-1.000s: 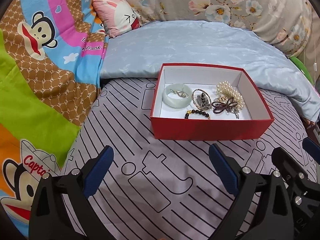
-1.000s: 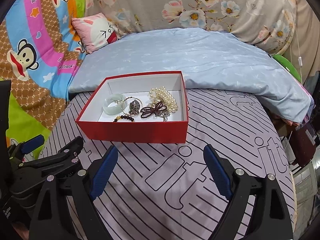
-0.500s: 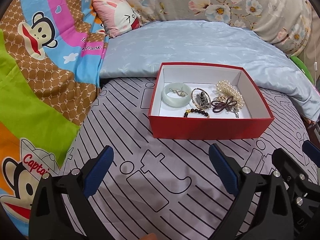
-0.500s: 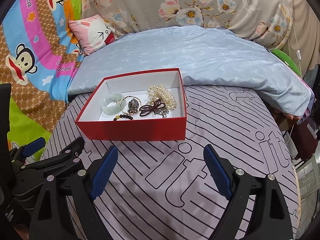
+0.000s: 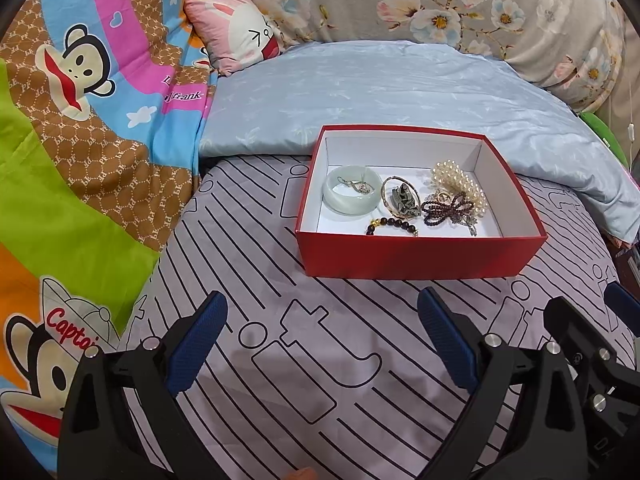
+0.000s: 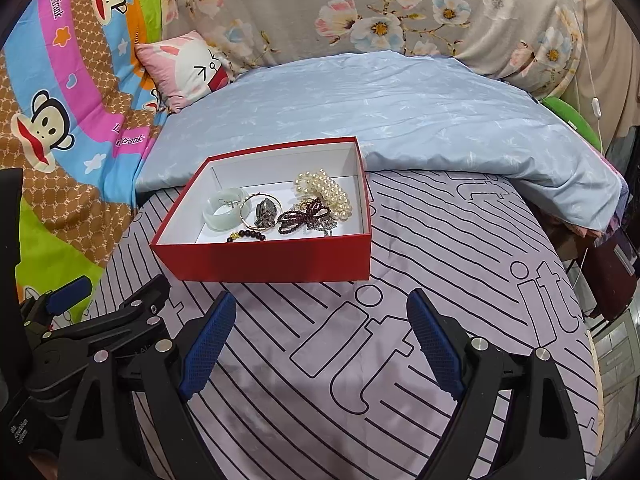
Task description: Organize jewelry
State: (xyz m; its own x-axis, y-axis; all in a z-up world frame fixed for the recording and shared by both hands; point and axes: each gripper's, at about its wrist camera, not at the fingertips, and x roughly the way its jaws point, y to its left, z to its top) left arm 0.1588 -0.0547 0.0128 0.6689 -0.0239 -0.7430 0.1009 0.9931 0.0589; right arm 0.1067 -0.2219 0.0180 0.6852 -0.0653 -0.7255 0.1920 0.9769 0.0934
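Note:
A red box with a white inside sits on the purple striped bed sheet; it also shows in the right wrist view. It holds a pale green bangle, a gold ring with a dark pendant, a dark bead bracelet, a dark beaded bow and a pearl strand. My left gripper is open and empty, on the near side of the box. My right gripper is open and empty, also on the near side of the box.
A light blue quilt lies folded behind the box. A monkey-print blanket covers the left side. A pink rabbit pillow and floral bedding are at the back. The bed edge drops off at the right.
Both grippers drifted slightly; the box sits a little further left and higher in the right wrist view. Nothing was taken hold of or let go.

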